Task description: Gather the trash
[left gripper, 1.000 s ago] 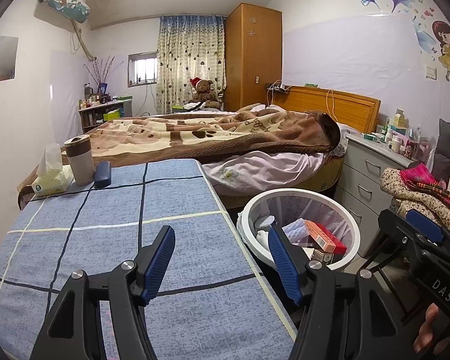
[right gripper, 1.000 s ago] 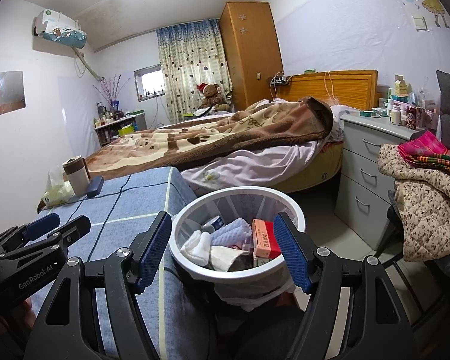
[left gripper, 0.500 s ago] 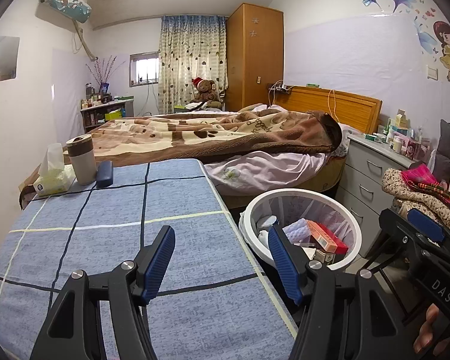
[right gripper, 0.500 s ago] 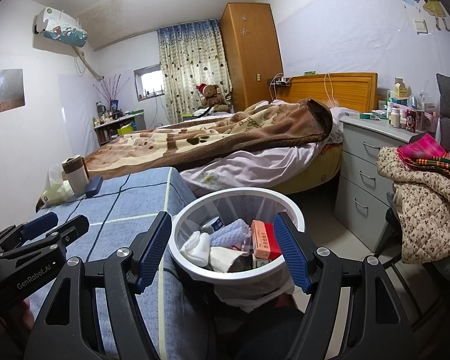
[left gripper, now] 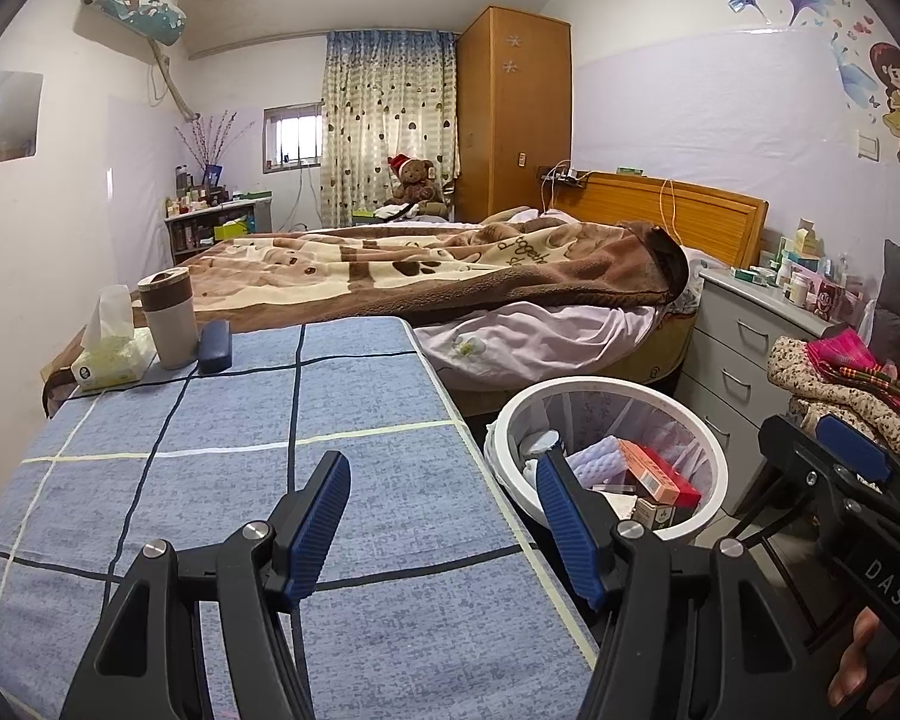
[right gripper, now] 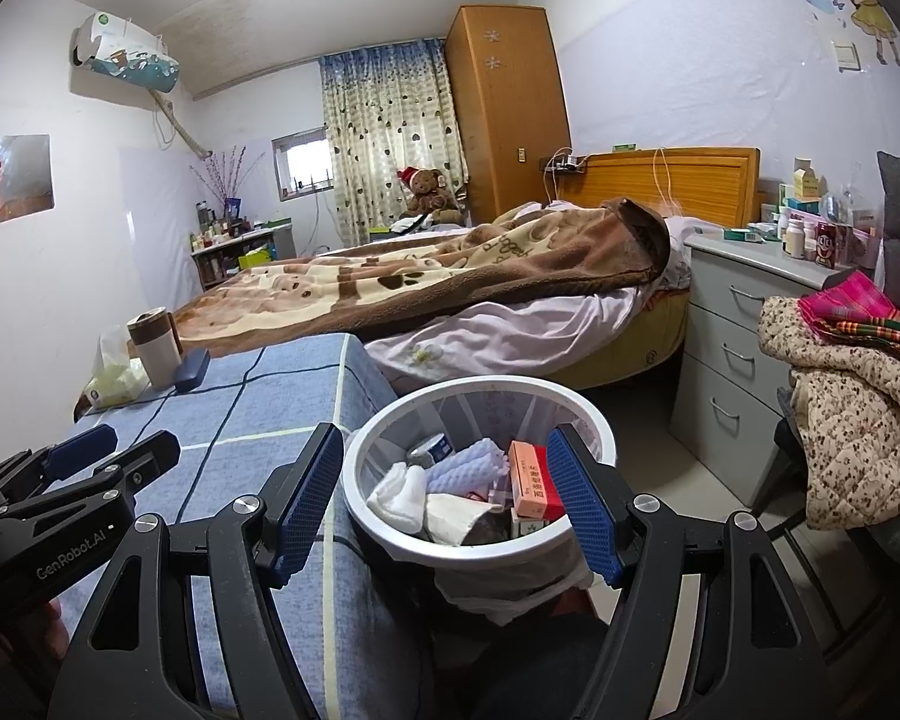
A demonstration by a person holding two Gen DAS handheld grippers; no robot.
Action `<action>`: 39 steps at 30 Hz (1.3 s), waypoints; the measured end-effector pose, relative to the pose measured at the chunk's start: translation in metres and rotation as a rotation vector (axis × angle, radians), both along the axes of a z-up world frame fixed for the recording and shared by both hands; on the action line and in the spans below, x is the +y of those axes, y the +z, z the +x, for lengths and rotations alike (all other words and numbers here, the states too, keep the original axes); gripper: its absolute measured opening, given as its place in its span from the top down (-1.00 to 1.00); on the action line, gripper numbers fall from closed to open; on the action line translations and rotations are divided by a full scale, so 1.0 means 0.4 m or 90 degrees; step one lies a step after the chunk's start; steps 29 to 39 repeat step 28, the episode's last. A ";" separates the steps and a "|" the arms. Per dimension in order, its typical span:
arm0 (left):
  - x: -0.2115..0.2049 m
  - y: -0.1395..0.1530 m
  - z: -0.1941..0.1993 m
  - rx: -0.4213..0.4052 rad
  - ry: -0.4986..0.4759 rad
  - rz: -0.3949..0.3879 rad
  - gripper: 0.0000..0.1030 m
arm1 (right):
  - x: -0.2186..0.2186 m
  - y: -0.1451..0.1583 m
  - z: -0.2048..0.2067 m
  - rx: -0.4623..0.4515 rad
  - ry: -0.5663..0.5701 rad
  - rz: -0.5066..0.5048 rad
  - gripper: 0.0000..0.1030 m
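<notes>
left gripper (left gripper: 444,516): jaws wide, empty, above blue checked table (left gripper: 222,480). right gripper (right gripper: 444,501): jaws wide, empty. white bin (right gripper: 480,546): just beyond right jaws, holding orange box (right gripper: 531,480), sponge (right gripper: 468,468), tissues. cup (left gripper: 168,318), tissue pack (left gripper: 111,354), dark case (left gripper: 215,345): far ahead of left jaws. no loose trash seen; likely finished; best kept clear of bin rim.

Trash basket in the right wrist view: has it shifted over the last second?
No. The trash basket keeps its place beside the blue checked table, below the bed.
</notes>
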State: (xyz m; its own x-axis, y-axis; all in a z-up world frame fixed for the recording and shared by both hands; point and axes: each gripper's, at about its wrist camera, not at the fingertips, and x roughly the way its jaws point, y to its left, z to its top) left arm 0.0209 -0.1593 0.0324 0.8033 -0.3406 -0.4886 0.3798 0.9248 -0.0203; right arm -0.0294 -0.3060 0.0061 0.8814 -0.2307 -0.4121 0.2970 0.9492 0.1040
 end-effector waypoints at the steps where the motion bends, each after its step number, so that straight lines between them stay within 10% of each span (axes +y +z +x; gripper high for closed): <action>1: 0.000 0.001 -0.001 0.000 0.000 0.001 -0.25 | 0.001 0.000 0.000 0.001 0.000 0.000 -0.40; 39: -0.002 -0.004 0.000 0.003 0.004 0.008 -0.25 | 0.008 -0.001 0.004 0.005 0.004 -0.001 -0.40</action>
